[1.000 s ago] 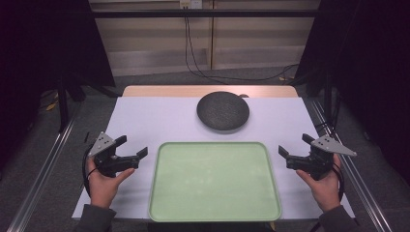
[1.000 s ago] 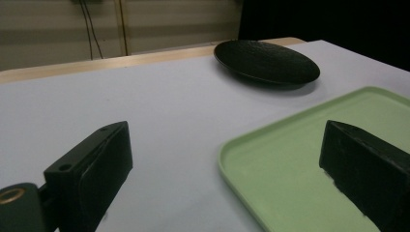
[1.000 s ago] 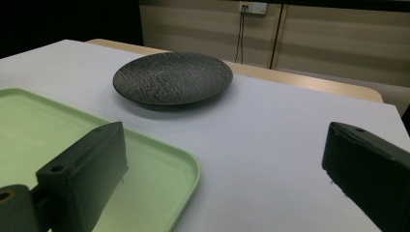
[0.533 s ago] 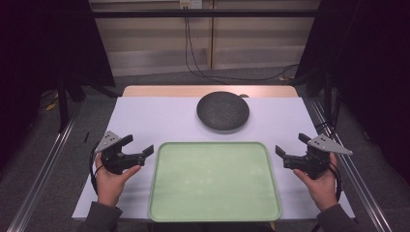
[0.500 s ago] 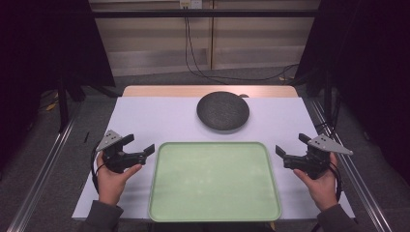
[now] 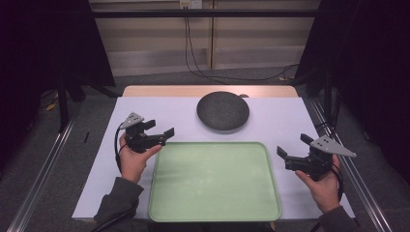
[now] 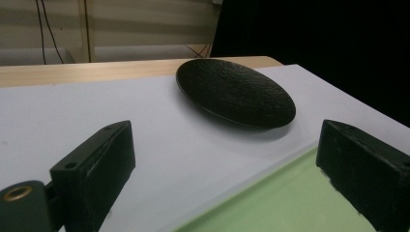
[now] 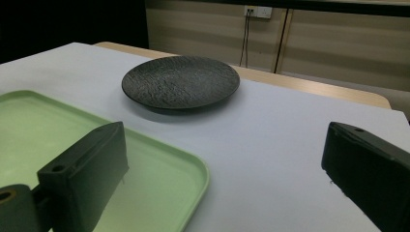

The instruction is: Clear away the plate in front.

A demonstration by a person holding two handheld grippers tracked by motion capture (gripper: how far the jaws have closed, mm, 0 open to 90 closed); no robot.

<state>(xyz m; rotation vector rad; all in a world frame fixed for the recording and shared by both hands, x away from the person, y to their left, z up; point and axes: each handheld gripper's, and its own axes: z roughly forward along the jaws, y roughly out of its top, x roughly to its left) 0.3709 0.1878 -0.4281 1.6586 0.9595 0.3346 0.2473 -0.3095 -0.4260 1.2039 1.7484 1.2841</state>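
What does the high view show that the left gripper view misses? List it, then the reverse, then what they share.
High view adds the person's left hand and right hand, the open right gripper and the whole tray. Left gripper view adds a close look at the left gripper, its black jaws standing apart, and the plate with its rough surface. Shared: plate, tray corner, white sheet.

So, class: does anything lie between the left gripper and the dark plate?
Nothing visible does. The left gripper, jaws open, faces the dark plate across bare white table covering; the green tray lies beside that path.
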